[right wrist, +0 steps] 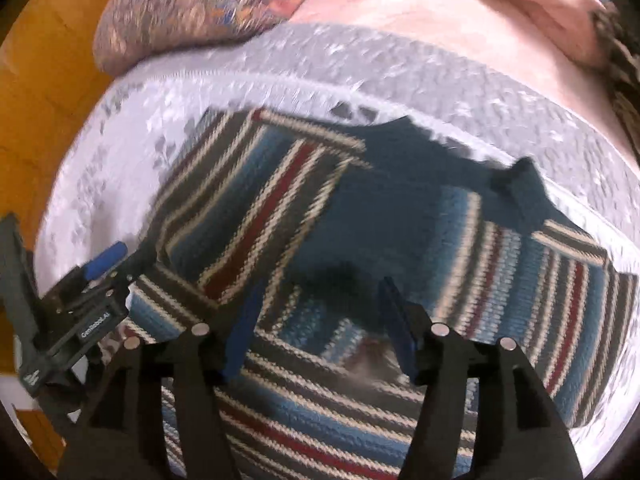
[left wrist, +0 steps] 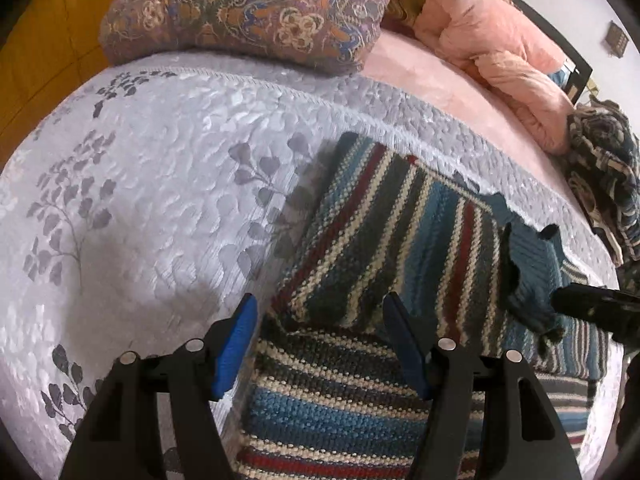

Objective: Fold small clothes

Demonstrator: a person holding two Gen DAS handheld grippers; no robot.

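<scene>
I am hovering my left gripper (left wrist: 320,344), fingers spread apart and empty, over the near left edge of the striped knit sweater (left wrist: 384,232). My right gripper (right wrist: 316,328), also gaping and gripping nothing, is hanging over the sweater's middle. The sweater is lying on the grey leaf-print bedspread (left wrist: 140,168), a sleeve apparently folded across it. I judge I am mid-fold; next I need to pinch an edge. Beyond the sweater a patterned pillow (left wrist: 248,12) is resting.
</scene>
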